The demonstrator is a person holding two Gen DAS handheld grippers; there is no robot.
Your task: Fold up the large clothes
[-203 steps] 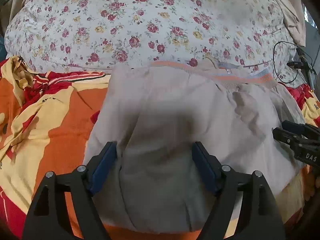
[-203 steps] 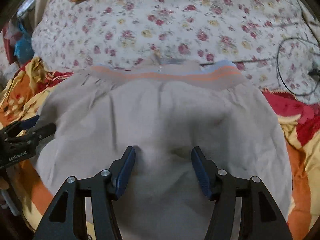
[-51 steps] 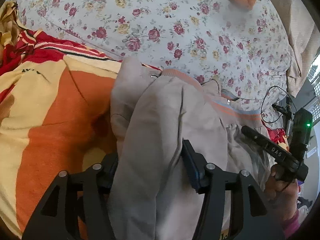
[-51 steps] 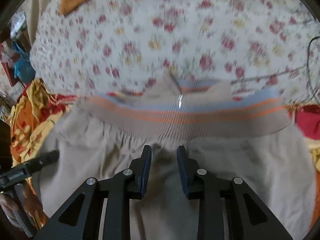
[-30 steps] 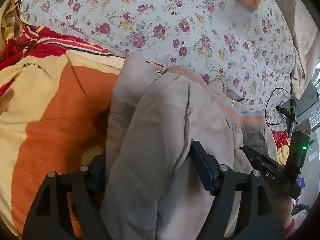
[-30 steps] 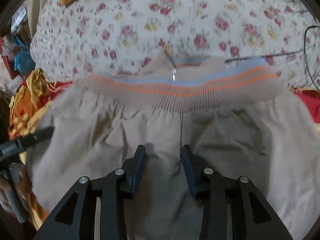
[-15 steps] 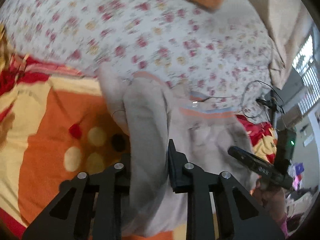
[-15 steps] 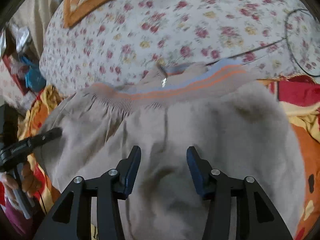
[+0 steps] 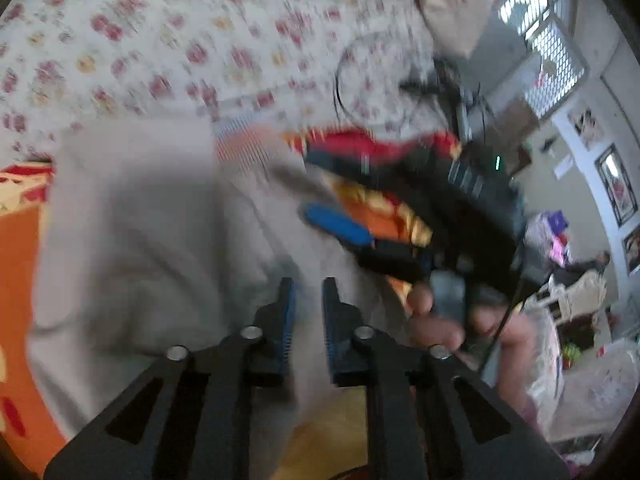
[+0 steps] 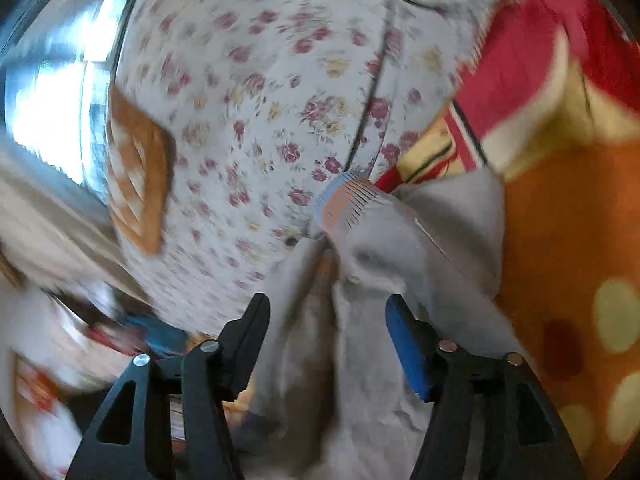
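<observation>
Lying rumpled on the bed, the beige jacket (image 9: 152, 216) is soft matte cloth with a ribbed band (image 10: 344, 200) striped orange and blue at its far end. Under it spreads a fleecy orange blanket (image 10: 568, 232) with pale dots and red and yellow patches, and beyond that a white quilt (image 9: 168, 40) printed with small red roses.

Seen from the left wrist, the left gripper (image 9: 307, 300) points steeply down over the near edge of the jacket, its black fingers with blue ridged pads drawn close together, a narrow gap left between them. Cloth shows in that gap, but with the blur I cannot tell whether the pads pinch it. Its jaws have just eased a touch wider after snapping nearly closed. This view alone shows the right gripper (image 9: 344, 204) from outside, to the right of the left fingers, gripped by a person's hand (image 9: 444, 320), plus a barred window and framed pictures on the far wall.

The right wrist view is rolled sideways and shows what the other cannot: the jacket bunched in folds directly between the right fingers (image 10: 404, 340), which stand wide apart and have just been opening, not squeezing the fabric
</observation>
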